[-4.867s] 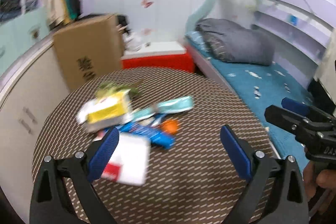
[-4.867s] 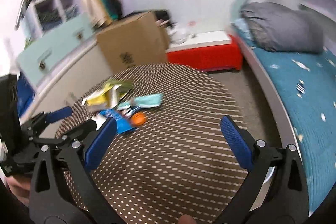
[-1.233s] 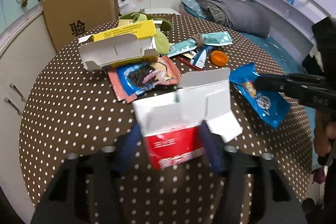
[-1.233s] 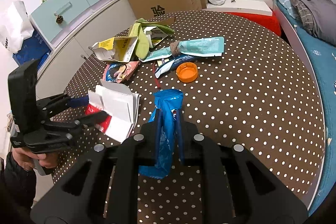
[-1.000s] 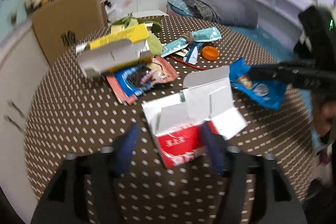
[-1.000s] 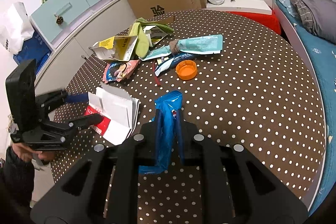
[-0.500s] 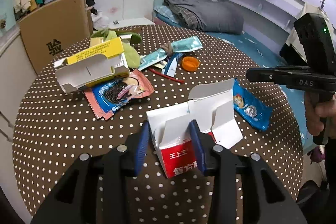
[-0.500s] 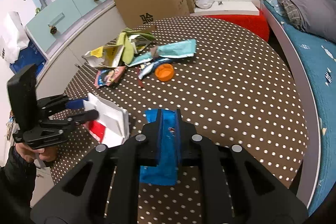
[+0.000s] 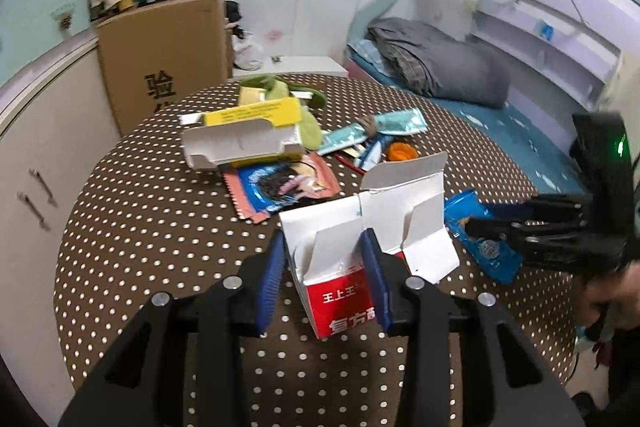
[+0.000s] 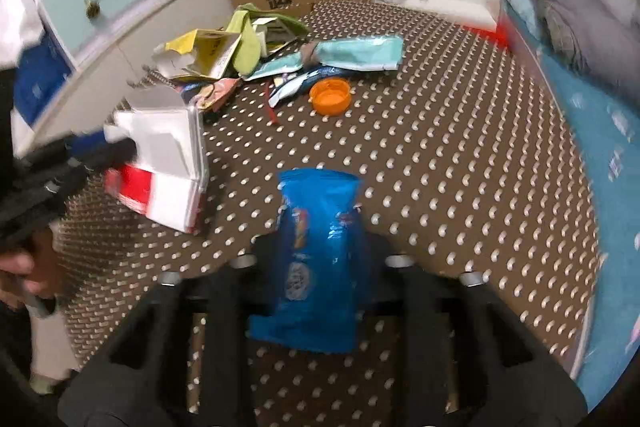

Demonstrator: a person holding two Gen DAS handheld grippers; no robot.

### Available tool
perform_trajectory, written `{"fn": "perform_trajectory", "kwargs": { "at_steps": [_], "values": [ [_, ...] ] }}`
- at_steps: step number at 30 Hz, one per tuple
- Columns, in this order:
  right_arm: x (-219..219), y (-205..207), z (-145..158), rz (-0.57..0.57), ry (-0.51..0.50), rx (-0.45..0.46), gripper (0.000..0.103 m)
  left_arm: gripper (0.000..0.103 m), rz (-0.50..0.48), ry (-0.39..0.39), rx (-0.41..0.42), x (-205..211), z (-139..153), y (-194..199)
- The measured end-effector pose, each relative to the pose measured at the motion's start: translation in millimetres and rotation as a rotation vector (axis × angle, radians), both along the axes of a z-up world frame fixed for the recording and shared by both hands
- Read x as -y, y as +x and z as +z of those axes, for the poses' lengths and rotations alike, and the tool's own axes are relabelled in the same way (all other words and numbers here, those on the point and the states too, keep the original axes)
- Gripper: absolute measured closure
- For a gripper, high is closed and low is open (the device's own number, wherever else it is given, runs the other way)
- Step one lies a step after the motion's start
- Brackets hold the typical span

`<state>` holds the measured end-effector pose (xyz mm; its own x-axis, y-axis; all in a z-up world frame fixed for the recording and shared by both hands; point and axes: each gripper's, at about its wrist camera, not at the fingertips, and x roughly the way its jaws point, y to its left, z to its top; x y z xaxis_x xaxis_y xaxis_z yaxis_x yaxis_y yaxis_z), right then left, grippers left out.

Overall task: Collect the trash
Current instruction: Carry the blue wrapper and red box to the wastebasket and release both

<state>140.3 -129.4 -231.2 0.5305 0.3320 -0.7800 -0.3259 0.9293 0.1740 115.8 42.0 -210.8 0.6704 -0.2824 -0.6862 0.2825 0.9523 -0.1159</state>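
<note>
Carton [image 9: 344, 279] now lifted in left tongs [image 9: 320, 275], wrapper [image 10: 320, 259] still clamped

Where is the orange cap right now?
The orange cap lies on the dotted table, mid-frame in the right wrist view, beside the blue-white wrapper and below the teal packet.

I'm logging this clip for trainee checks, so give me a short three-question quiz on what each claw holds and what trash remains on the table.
1. True or false: the left claw is shut on the red-and-white cardboard carton with open flaps.
2. What does the right claw grip? A) round orange plastic cap B) crinkled blue foil snack wrapper C) yellow cardboard box
3. Fill in: the round orange plastic cap lies on the brown ______ tablecloth.

Key: 1 true. 2 B, the crinkled blue foil snack wrapper. 3 polka-dot (white-dotted).
</note>
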Motion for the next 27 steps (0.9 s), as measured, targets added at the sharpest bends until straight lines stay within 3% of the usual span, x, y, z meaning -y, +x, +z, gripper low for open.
{"fn": "perform_trajectory", "kwargs": {
  "at_steps": [2, 8, 13, 22, 27],
  "values": [
    [-4, 0, 2, 0.016, -0.003, 0.005, 0.086, 0.065, 0.024, -0.015, 0.003, -6, 4, 0],
    [12, -1, 17, 0.000, 0.045, 0.039, 0.087, 0.065, 0.056, -0.042, 0.028, -7, 19, 4],
    [49, -4, 37, -0.067, 0.090, 0.088, 0.087, 0.065, 0.044, -0.060, 0.048, 12, 34, 11],
    [176, -9, 73, -0.299, 0.172, 0.188, 0.088, 0.065, -0.030, -0.095, 0.061, 84, 57, 38],
    [256, 3, 44, -0.454, 0.188, 0.136, 0.088, 0.065, -0.084, -0.108, 0.047, 133, 60, 53]
  ]
}}
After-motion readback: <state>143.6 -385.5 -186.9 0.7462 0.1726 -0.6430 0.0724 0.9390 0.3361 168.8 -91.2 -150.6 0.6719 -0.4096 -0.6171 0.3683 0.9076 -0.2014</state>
